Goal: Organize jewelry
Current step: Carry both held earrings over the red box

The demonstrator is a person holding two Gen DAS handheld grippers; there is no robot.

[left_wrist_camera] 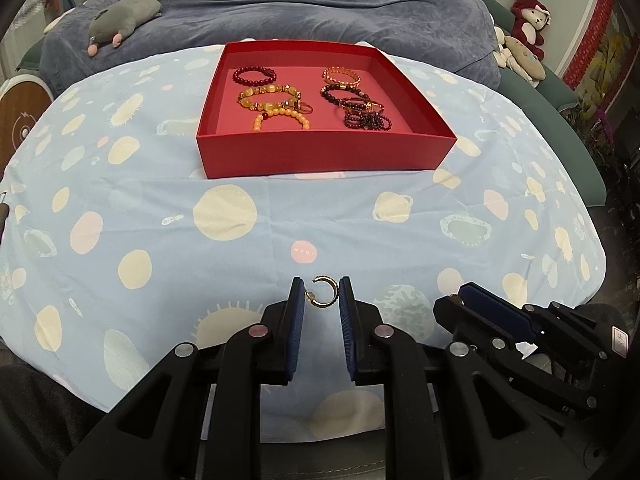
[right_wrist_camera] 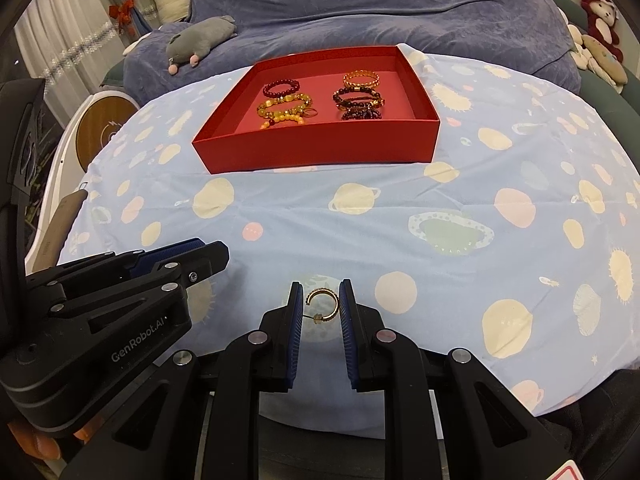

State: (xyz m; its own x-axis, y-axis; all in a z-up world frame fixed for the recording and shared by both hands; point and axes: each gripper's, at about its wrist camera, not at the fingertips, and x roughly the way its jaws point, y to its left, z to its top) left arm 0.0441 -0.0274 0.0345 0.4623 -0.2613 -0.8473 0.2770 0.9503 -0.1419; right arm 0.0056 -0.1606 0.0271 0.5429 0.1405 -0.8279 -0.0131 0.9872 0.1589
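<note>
A red open box (left_wrist_camera: 320,156) (right_wrist_camera: 320,148) sits at the far side of the table and holds several bead bracelets (left_wrist_camera: 276,100) (right_wrist_camera: 286,106). My left gripper (left_wrist_camera: 321,294) is shut on a small gold hoop earring (left_wrist_camera: 326,292), held between its blue pads just above the cloth. My right gripper (right_wrist_camera: 320,300) is shut on a second gold hoop earring (right_wrist_camera: 324,304) in the same way. The right gripper also shows at the lower right of the left wrist view (left_wrist_camera: 492,312), and the left gripper at the lower left of the right wrist view (right_wrist_camera: 180,260).
A light blue planet-print cloth (left_wrist_camera: 280,220) (right_wrist_camera: 400,208) covers the table. Behind it lie a blue blanket (left_wrist_camera: 320,4), a grey plush toy (left_wrist_camera: 124,20) (right_wrist_camera: 200,40) and red and white plush toys (left_wrist_camera: 524,36) (right_wrist_camera: 600,24). A round wooden-faced object (right_wrist_camera: 104,132) stands at left.
</note>
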